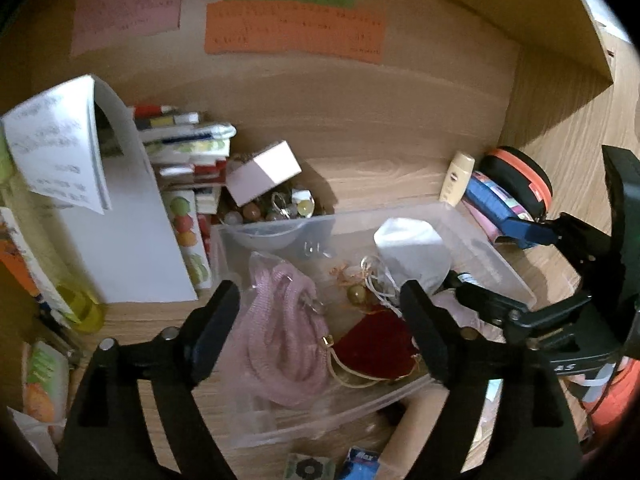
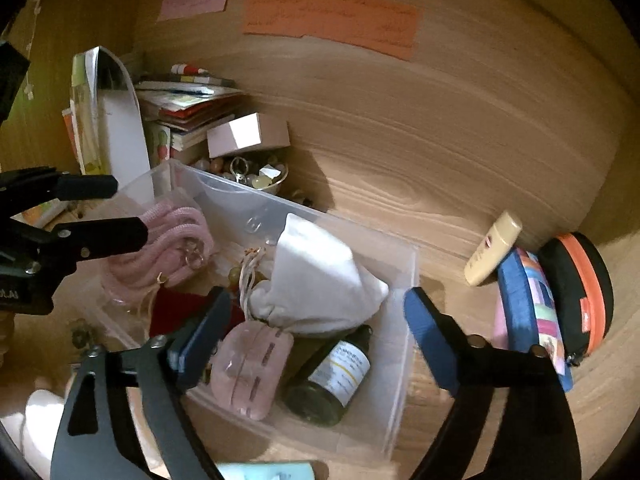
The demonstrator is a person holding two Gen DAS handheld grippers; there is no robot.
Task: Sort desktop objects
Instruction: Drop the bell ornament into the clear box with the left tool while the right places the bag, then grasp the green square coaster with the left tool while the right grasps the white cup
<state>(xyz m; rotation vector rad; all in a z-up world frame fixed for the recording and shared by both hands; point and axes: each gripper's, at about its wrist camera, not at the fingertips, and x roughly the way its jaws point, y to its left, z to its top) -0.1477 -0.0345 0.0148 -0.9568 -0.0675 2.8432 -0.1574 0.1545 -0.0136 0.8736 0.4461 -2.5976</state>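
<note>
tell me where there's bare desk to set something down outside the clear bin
The widest bare wood lies behind the clear bin, between the bead bowl and the cream tube. It is crowded on the left by the book stack and at the right wall by the pouches and the round case. The bin itself is full.

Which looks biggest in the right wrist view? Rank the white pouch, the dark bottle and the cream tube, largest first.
1. white pouch
2. dark bottle
3. cream tube

The bottle lies nearer the camera than the tube, so the real gap between those two is unsure.
</note>
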